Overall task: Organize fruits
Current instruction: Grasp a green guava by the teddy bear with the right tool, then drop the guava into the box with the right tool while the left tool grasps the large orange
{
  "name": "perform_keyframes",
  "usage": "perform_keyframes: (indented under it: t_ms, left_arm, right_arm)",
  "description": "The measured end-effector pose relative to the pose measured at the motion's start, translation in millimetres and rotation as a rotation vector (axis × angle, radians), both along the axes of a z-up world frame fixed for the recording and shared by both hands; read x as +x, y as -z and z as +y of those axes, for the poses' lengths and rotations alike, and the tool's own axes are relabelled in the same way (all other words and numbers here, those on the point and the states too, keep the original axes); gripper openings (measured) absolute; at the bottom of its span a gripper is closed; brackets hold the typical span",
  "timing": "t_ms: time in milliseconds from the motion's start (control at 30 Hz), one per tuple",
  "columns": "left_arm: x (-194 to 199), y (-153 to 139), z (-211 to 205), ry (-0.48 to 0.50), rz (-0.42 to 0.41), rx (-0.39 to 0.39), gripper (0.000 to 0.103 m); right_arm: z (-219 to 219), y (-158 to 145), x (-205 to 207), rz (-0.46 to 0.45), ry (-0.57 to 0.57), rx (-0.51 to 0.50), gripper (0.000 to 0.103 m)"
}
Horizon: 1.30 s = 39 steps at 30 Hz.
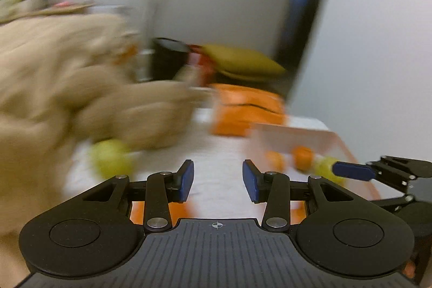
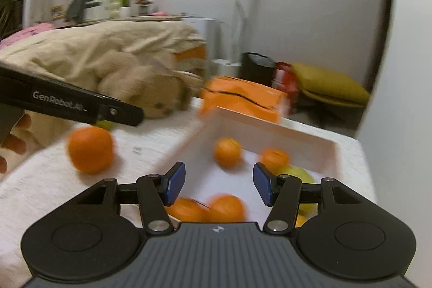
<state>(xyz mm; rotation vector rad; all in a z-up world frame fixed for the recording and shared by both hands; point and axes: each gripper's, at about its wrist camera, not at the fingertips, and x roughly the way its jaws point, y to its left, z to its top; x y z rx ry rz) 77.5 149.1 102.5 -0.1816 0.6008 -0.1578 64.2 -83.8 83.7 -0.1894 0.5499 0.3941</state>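
On the table (image 2: 54,180), a round orange (image 2: 90,149) is seen; more oranges and a green fruit (image 2: 295,173) are held in the white box (image 2: 270,128). Both the left claw (image 1: 218,177) and the right claw (image 2: 219,185) are spread, empty.

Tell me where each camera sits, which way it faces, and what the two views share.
Left wrist: behind the open left gripper, facing a green fruit and plush toy; right gripper's finger at right.
Right wrist: behind the open right gripper, facing the white tray of oranges; a hand shows.
Shared: tray, orange box.

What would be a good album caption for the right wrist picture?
Open right gripper above a white tray of oranges, one orange loose on the table.
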Motion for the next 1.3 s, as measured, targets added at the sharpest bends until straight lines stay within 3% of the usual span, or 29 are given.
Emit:
perform_keyframes:
  t_ms: [167,233,400,500,633,700,833,933,1100,1300]
  left_arm:
    - [-31.7,24.0,67.9,-0.138,0.051,-0.037,0.044]
    - [-40.6,34.5,86.0,-0.155,0.073,-0.052,0.044]
    - [-54.5,50.3,110.0,-0.145,0.097,-0.070,0.044]
    - [-56.7,52.8,111.9,-0.132,0.097,-0.045,0.044]
    - [-61.0,57.5,112.8,-0.115,0.106,-0.057,0.044]
    - [-63.2,57.0,113.2,-0.114,0.110,-0.067,0.044]
    - [-64.8,55.1,109.5,-0.110,0.100,-0.059,0.044]
    - [-66.0,53.7,108.3,-0.111,0.094,-0.063,0.044]
    - [-64.9,55.0,106.4,-0.112,0.094,-0.064,0.044]
    - [-66.5,53.1,101.7,-0.089,0.077,-0.078,0.044]
  right_arm:
    - [68.5,-15.6,30.5,0.131,-0.160,0.056,0.059]
    - [100.8,-17.8,49.2,0.210,-0.203,0.086,0.059]
    - [184.2,-13.8,89.3,0.308,-0.208,0.089,0.060]
    - [232.7,-0.3,109.4,0.348,-0.201,-0.002,0.060]
    - [279.9,23.7,124.6,0.315,-0.129,-0.238,0.062]
    - [285.1,28.4,126.7,0.321,-0.145,-0.230,0.062]
    - [286.1,37.7,136.3,0.441,-0.151,-0.172,0.062]
    - [285.3,41.5,136.3,0.477,-0.161,-0.133,0.057]
    - [285.5,30.0,115.5,0.419,-0.175,-0.188,0.056]
    - [244.2,-20.7,80.7,0.339,-0.208,-0.074,0.056]
